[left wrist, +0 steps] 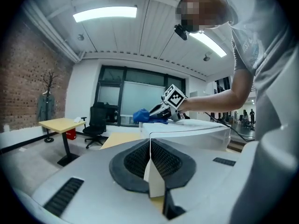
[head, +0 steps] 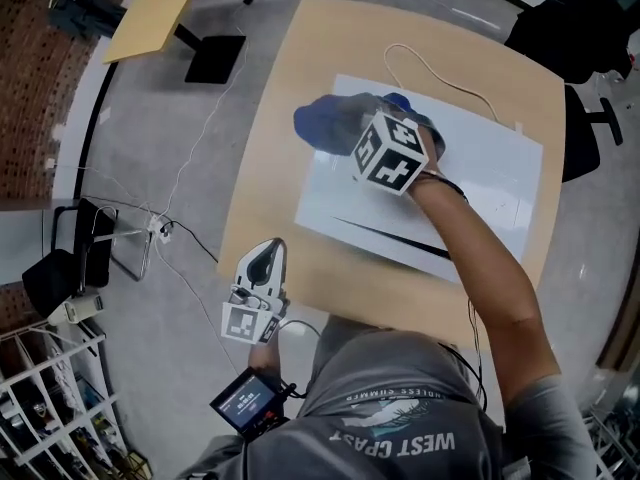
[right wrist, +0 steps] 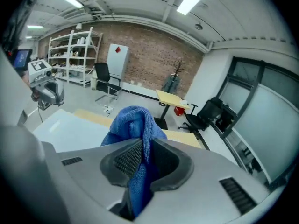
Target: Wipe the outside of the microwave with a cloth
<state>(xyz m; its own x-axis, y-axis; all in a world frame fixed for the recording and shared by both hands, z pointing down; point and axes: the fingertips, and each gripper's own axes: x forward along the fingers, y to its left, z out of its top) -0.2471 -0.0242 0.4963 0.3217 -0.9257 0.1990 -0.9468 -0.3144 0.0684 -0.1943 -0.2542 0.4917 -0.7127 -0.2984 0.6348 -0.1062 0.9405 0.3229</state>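
Note:
The white microwave [head: 480, 168] stands on a wooden table [head: 290, 258], seen from above in the head view. My right gripper [head: 362, 128] is over the microwave's top near its far left corner and is shut on a bunched blue cloth [head: 322, 118]. The right gripper view shows the cloth [right wrist: 133, 125] pinched between the pads, with the white top [right wrist: 70, 129] below it. My left gripper [head: 265, 255] hangs off the table's near left edge, apart from the microwave, its jaws closed together with nothing between them [left wrist: 150, 153]. From there, the microwave [left wrist: 187, 134] sits ahead with the cloth [left wrist: 140, 115] on top.
A thin cable [head: 430, 68] loops on the table behind the microwave. A black office chair [head: 575, 28] stands at the far right. A second wooden desk [head: 155, 13] and floor cables [head: 190, 158] lie to the left, with white shelving [head: 50, 408] at the lower left.

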